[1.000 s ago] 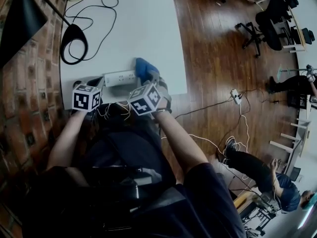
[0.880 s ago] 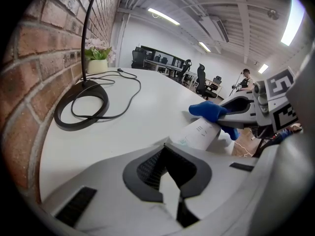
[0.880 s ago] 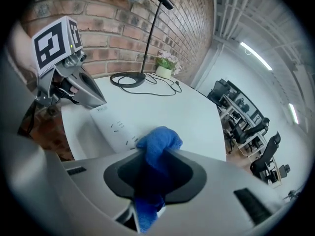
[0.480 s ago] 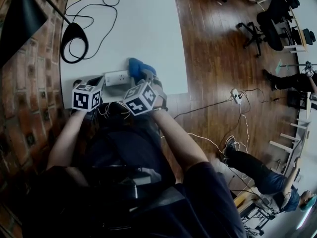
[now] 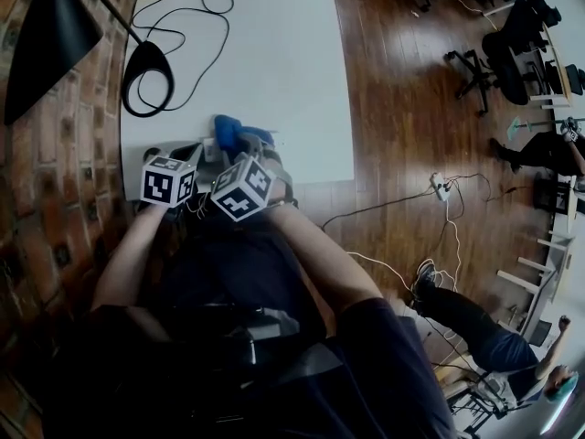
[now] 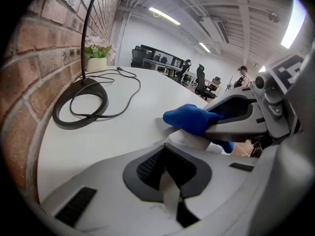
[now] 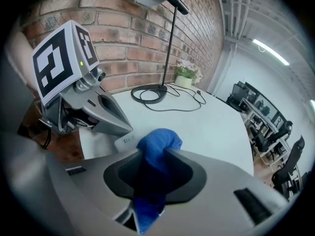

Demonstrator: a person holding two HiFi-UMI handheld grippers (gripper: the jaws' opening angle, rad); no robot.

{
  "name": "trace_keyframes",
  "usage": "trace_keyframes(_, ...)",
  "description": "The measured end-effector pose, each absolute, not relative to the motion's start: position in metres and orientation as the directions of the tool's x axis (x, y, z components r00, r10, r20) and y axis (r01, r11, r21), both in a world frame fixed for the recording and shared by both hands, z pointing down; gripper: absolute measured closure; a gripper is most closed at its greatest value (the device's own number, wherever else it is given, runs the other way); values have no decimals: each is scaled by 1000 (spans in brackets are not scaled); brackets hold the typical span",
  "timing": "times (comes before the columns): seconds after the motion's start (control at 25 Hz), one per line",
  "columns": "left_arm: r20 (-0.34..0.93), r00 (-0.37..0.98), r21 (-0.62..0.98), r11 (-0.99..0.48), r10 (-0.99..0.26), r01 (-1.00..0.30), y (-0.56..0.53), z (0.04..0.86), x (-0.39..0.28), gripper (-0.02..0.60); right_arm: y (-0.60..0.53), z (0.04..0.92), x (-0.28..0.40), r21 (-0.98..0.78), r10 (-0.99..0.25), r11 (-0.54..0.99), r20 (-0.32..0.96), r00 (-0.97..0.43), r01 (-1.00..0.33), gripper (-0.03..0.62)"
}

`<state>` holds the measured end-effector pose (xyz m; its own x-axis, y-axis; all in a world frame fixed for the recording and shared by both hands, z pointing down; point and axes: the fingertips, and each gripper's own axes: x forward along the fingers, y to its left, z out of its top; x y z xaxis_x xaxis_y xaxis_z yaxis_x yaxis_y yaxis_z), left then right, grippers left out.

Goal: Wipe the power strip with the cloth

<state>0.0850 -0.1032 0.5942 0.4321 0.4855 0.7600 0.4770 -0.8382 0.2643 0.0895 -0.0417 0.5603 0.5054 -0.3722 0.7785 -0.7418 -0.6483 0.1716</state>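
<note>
Power strip (image 7: 123, 141) sits at the near left corner of the white table (image 5: 274, 53), mostly covered. The blue cloth (image 7: 157, 144) is bunched right on top of it, and the right gripper (image 7: 156, 157) has that cloth pinched firmly between its jaws, a wad poking out past the tips. Just to the left, the left gripper (image 6: 165, 154) is down at the strip's left end, jaws pressed together. Farther back near the brick wall (image 5: 55, 172), a lamp base (image 5: 149, 62) with its black cord (image 5: 196, 26) looping across the table
</note>
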Motion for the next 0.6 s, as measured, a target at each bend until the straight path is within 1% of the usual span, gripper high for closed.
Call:
trace_keyframes(0.32, 759, 425, 280, -836, 494, 472, -97, 592, 88, 575, -77, 556, 87, 105, -453, -606, 769, 451, -789, 500)
trace_keyframes(0.44, 762, 402, 310, -830, 508, 463, -96, 588, 84, 574, -89, 562, 83, 121, -440, -571, 790, 427, -812, 503)
trace_keyframes(0.6, 757, 397, 324, -826, 519, 462, -96, 589, 83, 574, -91, 562, 83, 97, -456, -578, 785, 419, -810, 503)
